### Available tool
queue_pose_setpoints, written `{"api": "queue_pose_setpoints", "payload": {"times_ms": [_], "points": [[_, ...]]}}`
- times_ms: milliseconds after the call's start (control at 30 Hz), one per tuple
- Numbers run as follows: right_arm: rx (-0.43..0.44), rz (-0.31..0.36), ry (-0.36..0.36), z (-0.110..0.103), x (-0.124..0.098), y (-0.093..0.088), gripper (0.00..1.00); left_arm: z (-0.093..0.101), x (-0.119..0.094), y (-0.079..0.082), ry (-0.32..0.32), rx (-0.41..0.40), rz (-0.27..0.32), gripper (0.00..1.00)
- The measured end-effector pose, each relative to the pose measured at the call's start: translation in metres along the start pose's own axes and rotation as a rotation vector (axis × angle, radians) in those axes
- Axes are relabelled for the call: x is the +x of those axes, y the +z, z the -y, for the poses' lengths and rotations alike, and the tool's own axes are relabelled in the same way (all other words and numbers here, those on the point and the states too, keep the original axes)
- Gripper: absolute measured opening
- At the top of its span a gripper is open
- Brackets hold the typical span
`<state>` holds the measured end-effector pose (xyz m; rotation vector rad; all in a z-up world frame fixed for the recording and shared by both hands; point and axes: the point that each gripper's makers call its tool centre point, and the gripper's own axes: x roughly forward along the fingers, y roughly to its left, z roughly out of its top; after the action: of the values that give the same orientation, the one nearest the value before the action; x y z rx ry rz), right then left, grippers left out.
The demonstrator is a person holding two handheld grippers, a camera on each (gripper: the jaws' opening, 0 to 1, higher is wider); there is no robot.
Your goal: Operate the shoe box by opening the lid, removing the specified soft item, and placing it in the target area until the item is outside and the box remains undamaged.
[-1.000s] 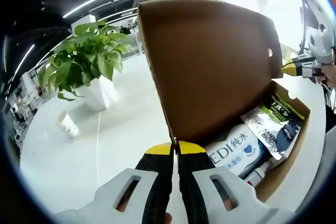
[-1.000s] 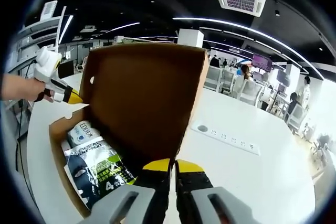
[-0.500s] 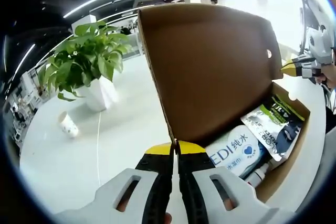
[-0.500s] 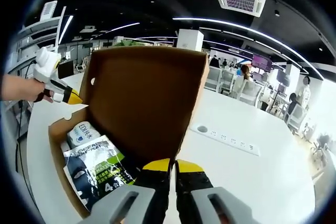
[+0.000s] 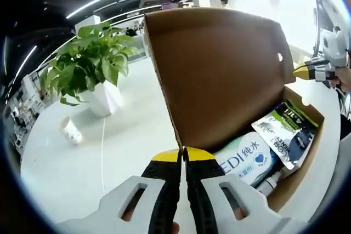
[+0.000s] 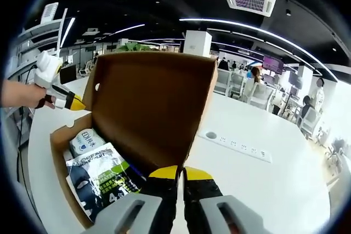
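Left gripper view: box lid held up

The shoe box sits open on the white tabletop. Soft packs lie inside it. Both tongs, left and right, are pinched tight on the raised lid. A plant stands behind.

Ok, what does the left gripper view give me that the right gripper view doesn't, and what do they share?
Left gripper view: a potted plant and a paper cup on the table beyond the lid, plus a small tube beside the wipes pack.

Right gripper view: a power socket strip set in the table, and people seated at desks behind.

Both: the shoe box with its lid raised upright, the wipes pack, the green-and-white pouch, and each gripper pinching a lid corner: left gripper, right gripper.
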<state>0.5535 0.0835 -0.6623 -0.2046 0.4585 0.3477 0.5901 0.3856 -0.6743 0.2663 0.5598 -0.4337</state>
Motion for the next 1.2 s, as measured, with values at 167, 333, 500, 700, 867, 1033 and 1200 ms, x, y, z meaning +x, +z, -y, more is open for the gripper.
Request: {"api": "queue_pose_setpoints", "payload": {"times_ms": [167,333,500,700,867,1033,1200], "points": [[0.007,-0.003,0.001,0.0004,0.0011,0.0001,0.0,-0.0001,0.0004,-0.0001,-0.002,-0.005,-0.004,0.01],[0.015,-0.005,0.004,0.0007,0.0018,0.0007,0.0,-0.0003,0.0009,0.0002,-0.002,-0.007,-0.009,0.01],[0.026,-0.008,0.006,0.0021,0.0033,0.0015,0.0,-0.0001,0.0015,0.0012,-0.003,-0.01,-0.011,0.01],[0.043,-0.012,0.008,0.0034,0.0041,0.003,0.0,-0.0004,0.0022,0.0032,-0.004,-0.01,-0.014,0.01],[0.052,-0.013,0.009,0.0045,0.006,0.0034,0.0,-0.0005,0.0027,0.0044,-0.006,-0.006,-0.017,0.01],[0.06,-0.017,0.01,0.0056,0.0076,0.0042,0.0,-0.0002,0.0034,0.0059,-0.006,-0.001,-0.02,0.01],[0.064,-0.019,0.011,0.007,0.0095,0.0047,0.0,-0.0012,0.0048,0.0067,-0.006,-0.006,-0.02,0.01]]}}
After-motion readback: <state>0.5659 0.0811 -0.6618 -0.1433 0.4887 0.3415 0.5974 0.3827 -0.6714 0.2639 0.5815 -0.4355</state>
